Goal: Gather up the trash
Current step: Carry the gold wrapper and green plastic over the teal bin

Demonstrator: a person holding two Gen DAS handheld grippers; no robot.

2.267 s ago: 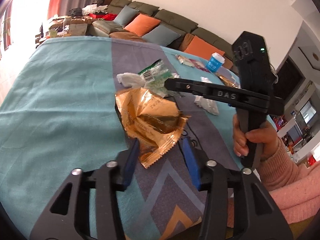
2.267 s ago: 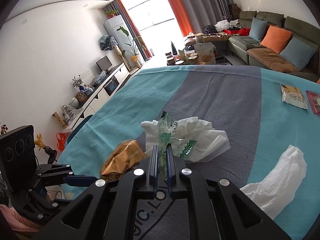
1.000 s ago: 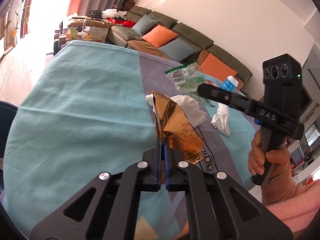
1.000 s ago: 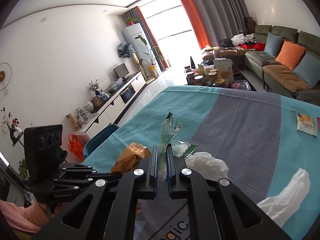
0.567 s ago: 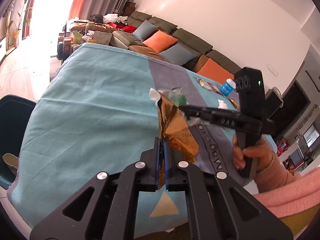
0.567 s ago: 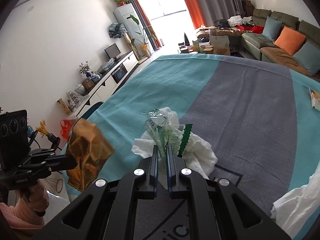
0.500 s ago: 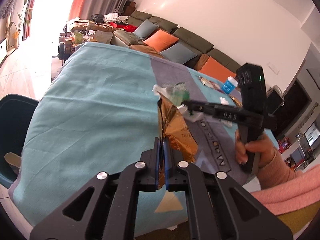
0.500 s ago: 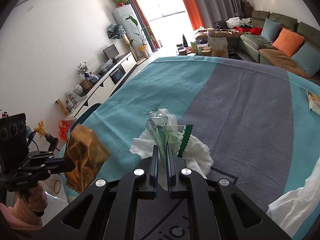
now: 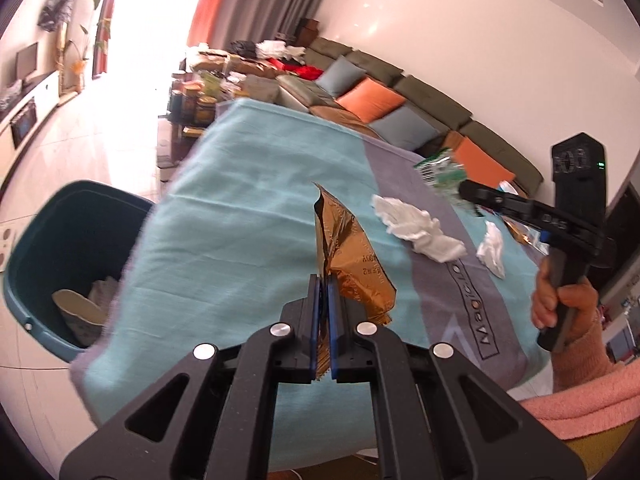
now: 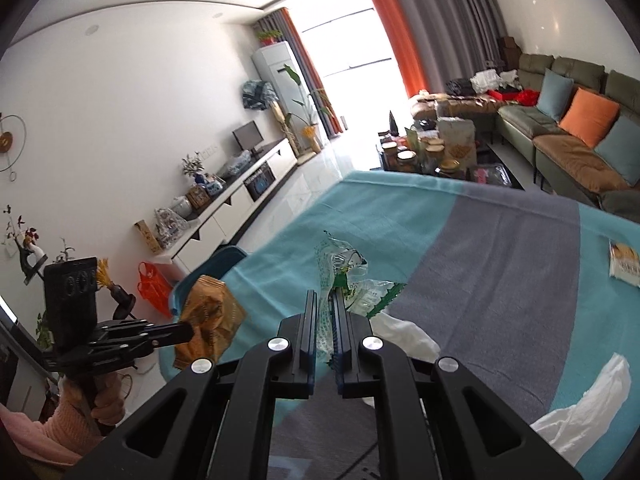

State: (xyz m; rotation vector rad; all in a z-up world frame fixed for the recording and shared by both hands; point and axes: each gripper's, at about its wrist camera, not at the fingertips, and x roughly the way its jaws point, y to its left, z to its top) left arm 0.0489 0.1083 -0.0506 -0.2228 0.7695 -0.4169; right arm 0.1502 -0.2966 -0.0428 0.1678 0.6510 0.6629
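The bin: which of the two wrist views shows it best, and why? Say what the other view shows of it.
The left wrist view. There the teal bin stands beside the table, its open top and some trash inside plainly visible. The right wrist view shows only a strip of its rim past the table edge, behind the gold wrapper; nothing of its inside.

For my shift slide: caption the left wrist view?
Left gripper clamps gold wrapper above the table, teal bin at left.

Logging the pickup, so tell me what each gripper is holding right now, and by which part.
Left gripper pinches the gold wrapper by its lower edge. Right gripper pinches the green-and-clear wrapper by its lower end.
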